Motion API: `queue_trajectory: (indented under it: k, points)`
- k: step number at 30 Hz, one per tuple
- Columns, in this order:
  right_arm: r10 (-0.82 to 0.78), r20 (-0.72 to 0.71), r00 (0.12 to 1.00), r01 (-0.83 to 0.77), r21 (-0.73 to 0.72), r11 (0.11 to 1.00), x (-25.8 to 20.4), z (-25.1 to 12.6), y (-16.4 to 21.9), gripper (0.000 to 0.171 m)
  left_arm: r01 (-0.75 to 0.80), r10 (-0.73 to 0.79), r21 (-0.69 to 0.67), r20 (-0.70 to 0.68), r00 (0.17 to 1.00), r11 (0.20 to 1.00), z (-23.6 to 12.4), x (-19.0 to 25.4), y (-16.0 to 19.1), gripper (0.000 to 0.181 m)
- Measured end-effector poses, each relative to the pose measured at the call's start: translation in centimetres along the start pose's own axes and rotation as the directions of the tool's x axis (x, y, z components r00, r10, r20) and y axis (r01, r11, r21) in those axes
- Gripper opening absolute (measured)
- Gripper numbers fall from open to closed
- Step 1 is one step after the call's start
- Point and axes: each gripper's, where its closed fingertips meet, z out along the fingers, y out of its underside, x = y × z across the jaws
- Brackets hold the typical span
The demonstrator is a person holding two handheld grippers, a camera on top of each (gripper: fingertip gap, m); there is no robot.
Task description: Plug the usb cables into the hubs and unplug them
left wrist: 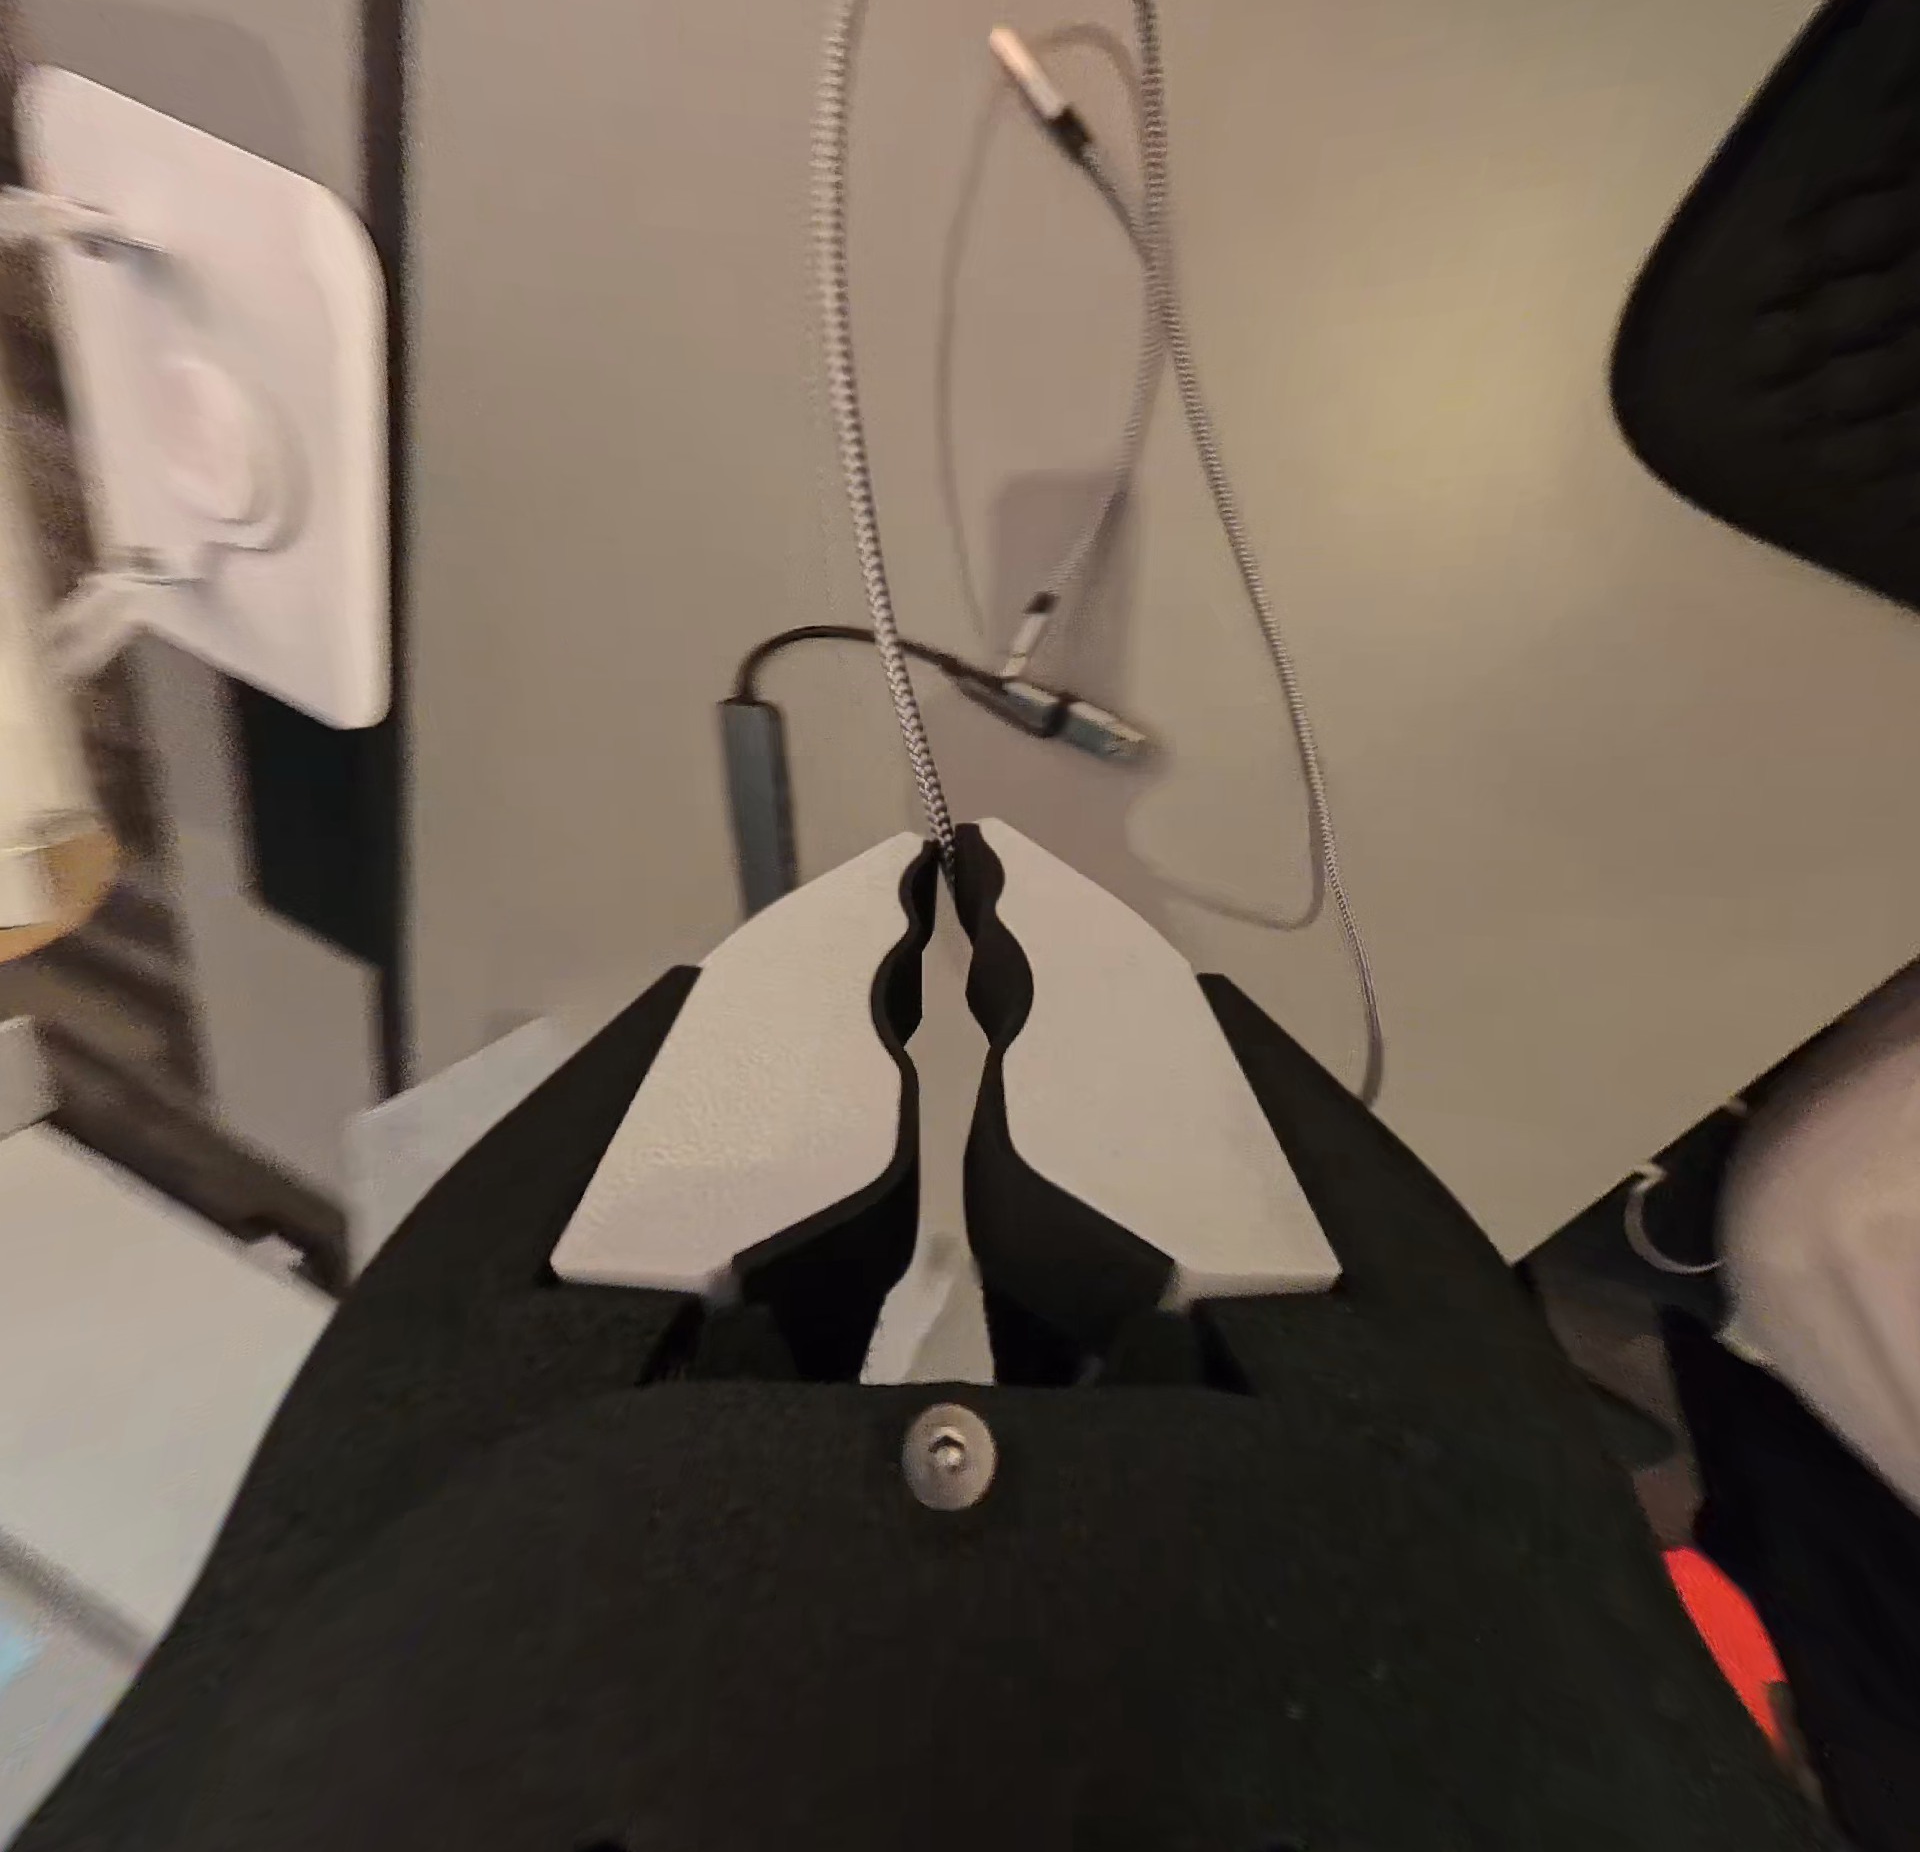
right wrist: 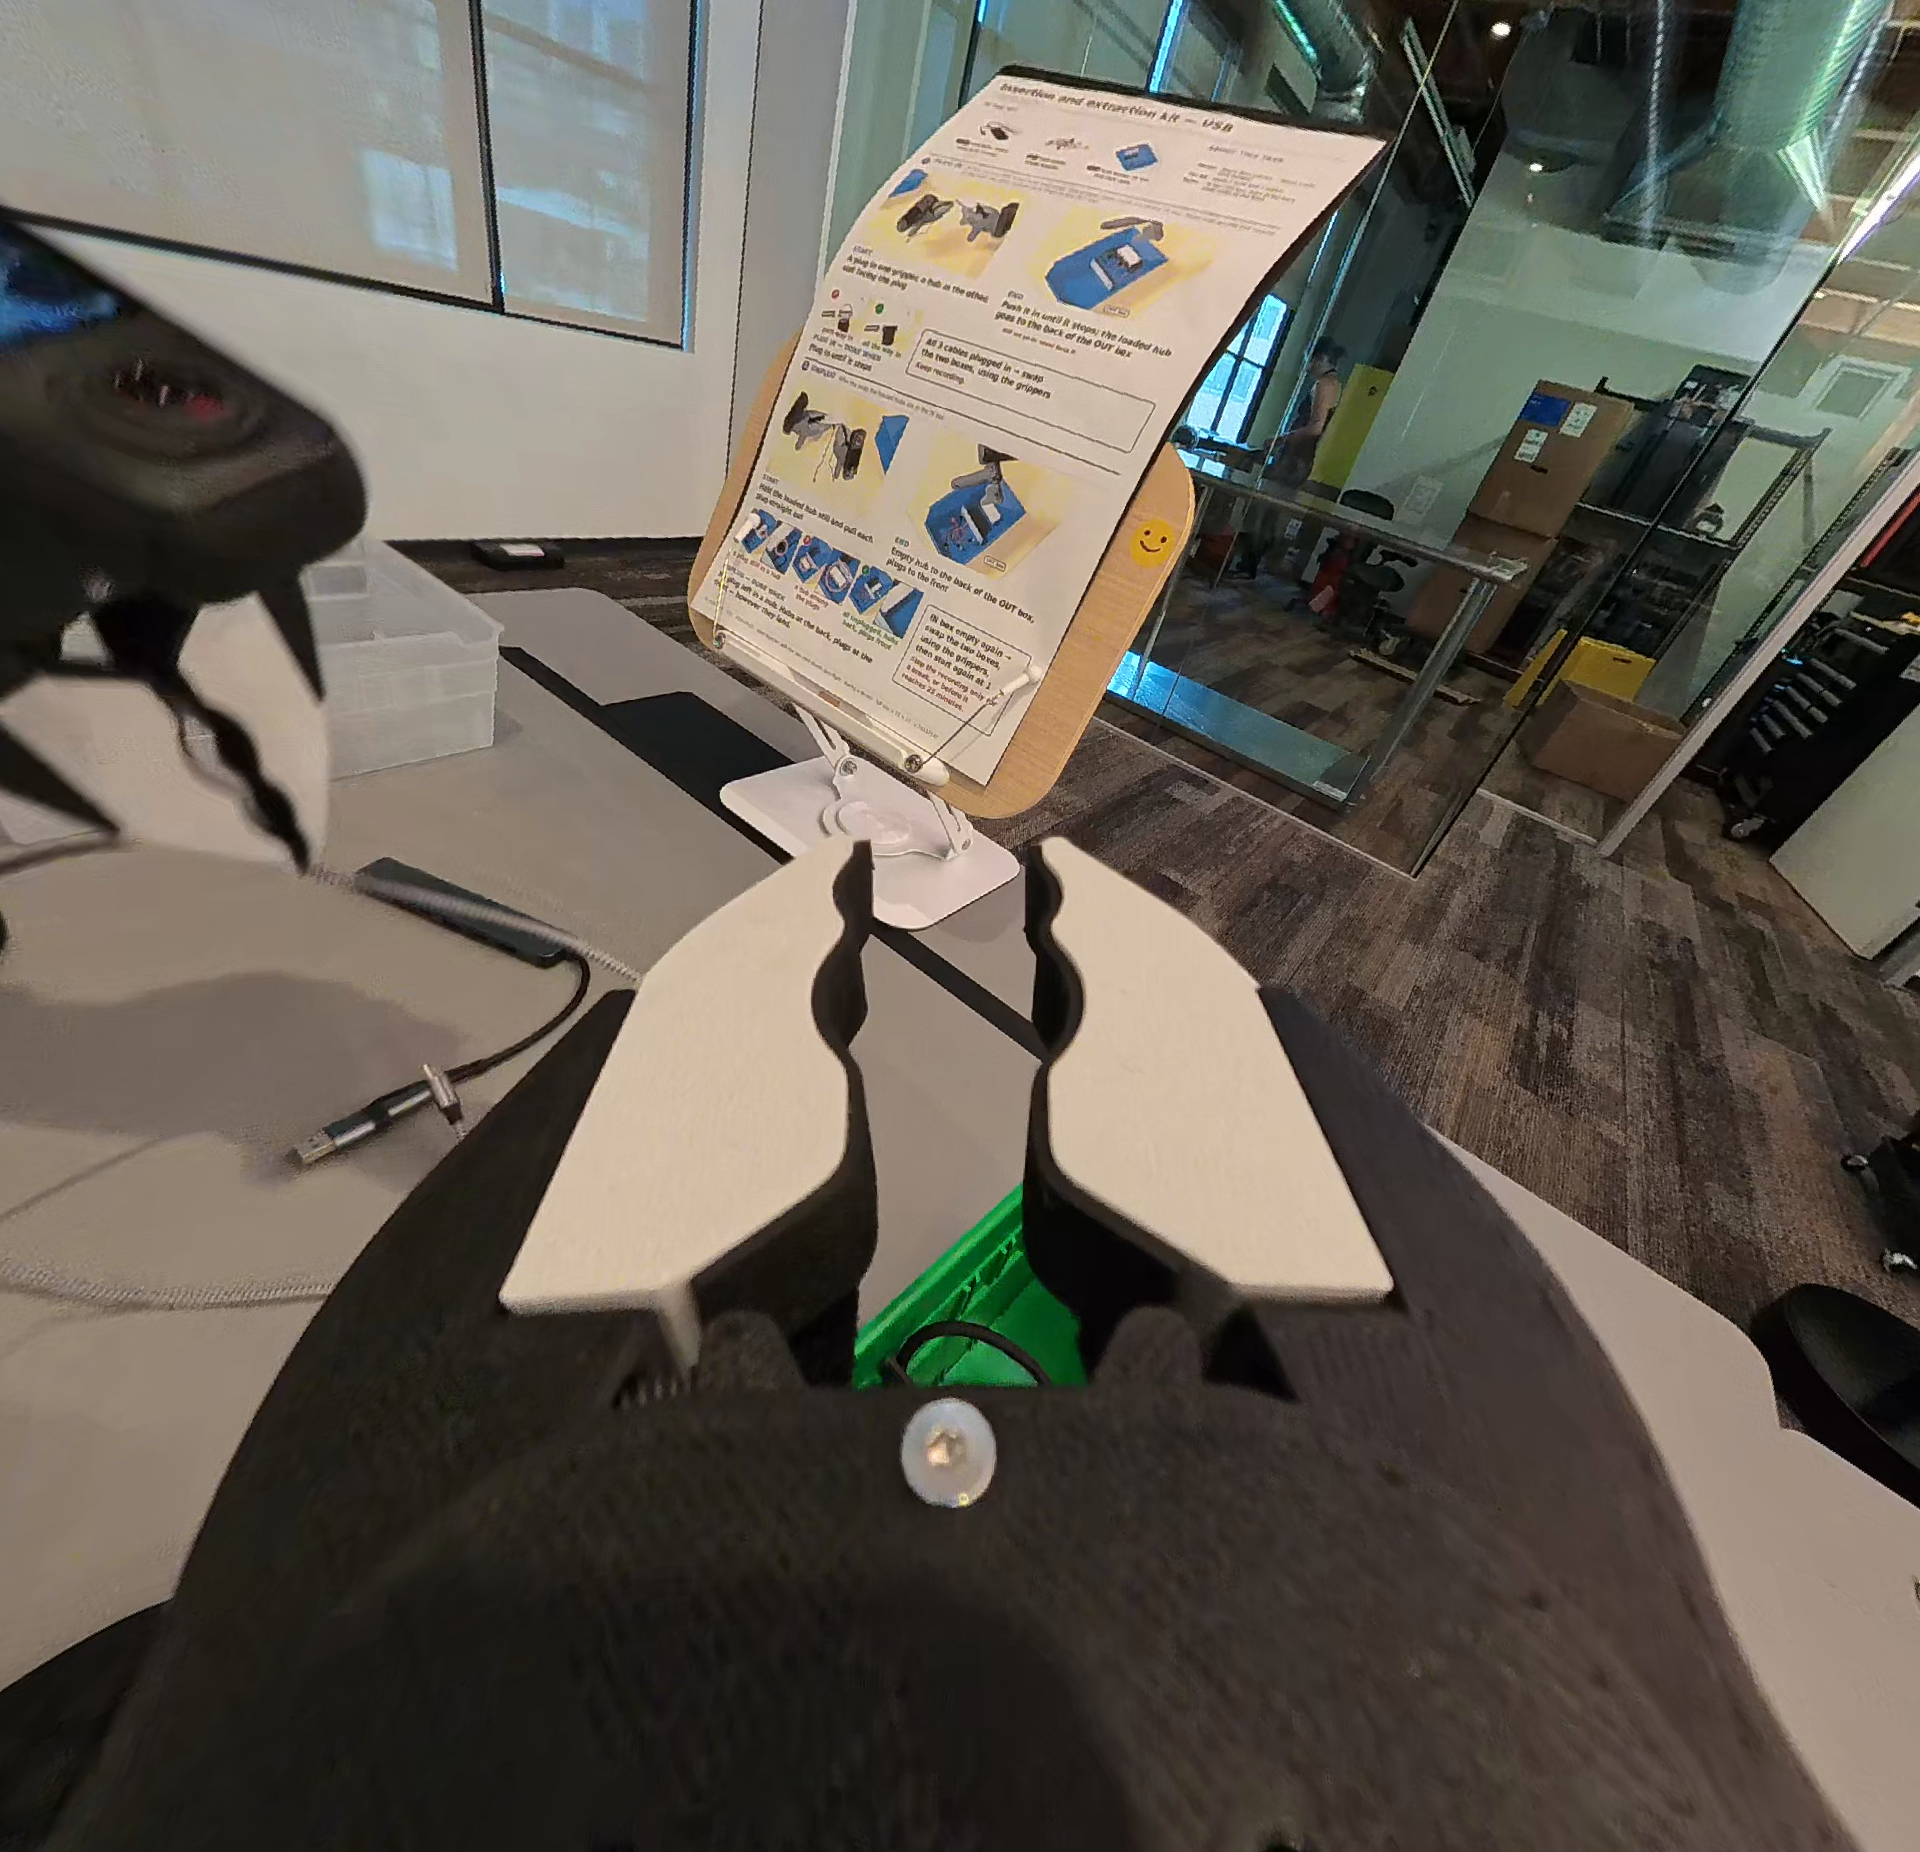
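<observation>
My left gripper (left wrist: pixel 948 846) is shut, its tips pinching a braided grey cable (left wrist: pixel 844 348) that runs away across the table. Just beyond the tips lies a slim grey hub (left wrist: pixel 756 794) with a black lead ending in a USB plug (left wrist: pixel 1086 730). More braided cable loops to the right, with a loose silver plug (left wrist: pixel 1029 67) at the far end. My right gripper (right wrist: pixel 940 888) is open and empty, held above the table edge. In the right wrist view the hub (right wrist: pixel 457 909) and its USB plug (right wrist: pixel 343 1137) lie to the left, under the left gripper (right wrist: pixel 291 846).
A green box (right wrist: pixel 966 1314) with a black cable inside sits under my right gripper. An instruction sheet on a white stand (right wrist: pixel 997 431) stands at the table's far edge. A clear plastic bin (right wrist: pixel 405 649) is at the back left. The stand base (left wrist: pixel 239 400) shows left. Across from one pair of fingers to the other is roughly 25 cm. The USB plug (left wrist: pixel 1086 730) is about 15 cm from my left fingertips.
</observation>
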Motion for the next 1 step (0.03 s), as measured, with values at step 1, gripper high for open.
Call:
queue_trajectory:
  k: [1]
  points:
    - [-0.001,0.0,1.0,0.001,-0.006,1.0,-0.01,0.07,0.11,0.028,0.026,-0.025,0.022,-0.052,0.998,0.999,1.29,1.24,0.5,0.003]
